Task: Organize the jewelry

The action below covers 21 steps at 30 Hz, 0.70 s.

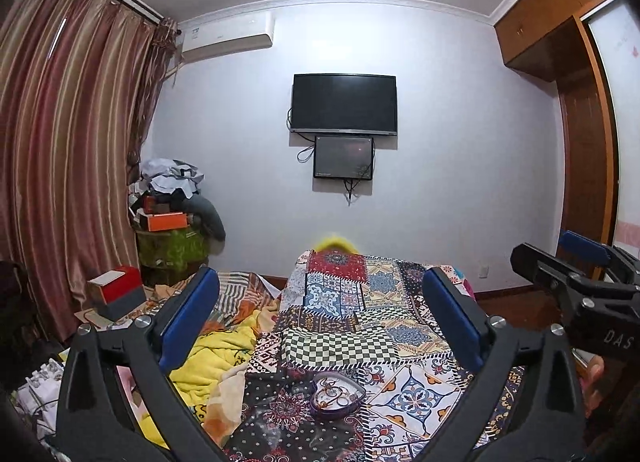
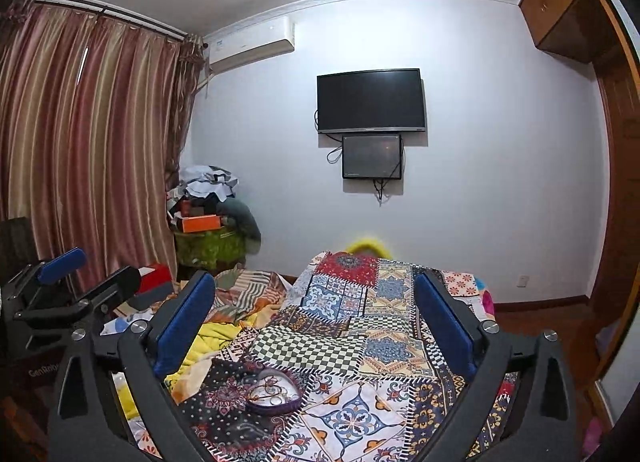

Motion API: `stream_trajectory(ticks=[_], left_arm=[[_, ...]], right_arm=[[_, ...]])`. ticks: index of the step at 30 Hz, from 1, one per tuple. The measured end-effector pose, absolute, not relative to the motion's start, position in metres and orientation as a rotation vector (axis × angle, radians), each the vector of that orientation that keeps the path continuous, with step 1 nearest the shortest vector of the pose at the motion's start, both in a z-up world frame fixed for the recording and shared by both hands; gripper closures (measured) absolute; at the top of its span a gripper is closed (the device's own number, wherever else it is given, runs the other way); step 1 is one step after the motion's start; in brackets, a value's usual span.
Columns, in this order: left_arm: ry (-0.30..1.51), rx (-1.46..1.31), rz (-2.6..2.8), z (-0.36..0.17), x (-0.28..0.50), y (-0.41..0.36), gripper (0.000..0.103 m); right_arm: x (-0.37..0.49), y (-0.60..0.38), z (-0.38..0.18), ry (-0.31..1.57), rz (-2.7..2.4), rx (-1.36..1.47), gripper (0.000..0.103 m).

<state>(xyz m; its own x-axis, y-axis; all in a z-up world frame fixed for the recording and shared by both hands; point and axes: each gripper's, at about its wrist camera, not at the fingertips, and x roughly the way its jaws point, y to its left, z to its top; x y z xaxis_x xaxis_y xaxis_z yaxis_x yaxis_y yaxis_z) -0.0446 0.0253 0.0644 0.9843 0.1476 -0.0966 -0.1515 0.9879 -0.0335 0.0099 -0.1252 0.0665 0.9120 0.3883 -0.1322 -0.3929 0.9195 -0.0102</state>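
Four surfaces bound the room: pale lilac wall (image 1: 440, 142), white ceiling, wooden wardrobe (image 1: 560, 22) at right, striped maroon-and-tan curtains (image 1: 68, 142) at left. White wall air-conditioner (image 1: 228, 38) mounted high beside the curtain rail. Black flat television (image 1: 344, 102) on the far wall, smaller dark screen (image 1: 344, 157) just below it, cables hanging.

Bed covered by a multicoloured patchwork quilt (image 1: 360, 302); crumpled yellow blanket (image 1: 216, 358) at its left edge. Corner pile beyond the bed: clothes, orange box (image 1: 162, 221), green bag (image 1: 172, 250). Red-and-grey box (image 1: 118, 292) nearer, left of the bed.

Left tongs (image 1: 320, 326): blue-padded fingers (image 1: 188, 318) wide apart, nothing between them, held above the quilt. Right tongs (image 2: 316, 322): likewise spread and empty; also visible at the right edge of the left wrist view.

Purple heart-shaped tin tray (image 1: 338, 395) rests on the quilt, near end of the bed, below and between the left tongs' fingers, untouched. Inside: tangled gold-coloured jewelry (image 2: 272, 392); single pieces too small to distinguish.
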Motion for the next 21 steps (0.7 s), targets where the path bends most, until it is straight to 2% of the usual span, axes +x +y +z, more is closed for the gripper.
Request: stream_trajectory(ticks=[21], left_arm=[[0.133,-0.041,0.153,0.058,-0.035,0.023,0.001]], right_arm=[[0.01,-0.13,0.054,0.189,0.412,-0.048,0.004]])
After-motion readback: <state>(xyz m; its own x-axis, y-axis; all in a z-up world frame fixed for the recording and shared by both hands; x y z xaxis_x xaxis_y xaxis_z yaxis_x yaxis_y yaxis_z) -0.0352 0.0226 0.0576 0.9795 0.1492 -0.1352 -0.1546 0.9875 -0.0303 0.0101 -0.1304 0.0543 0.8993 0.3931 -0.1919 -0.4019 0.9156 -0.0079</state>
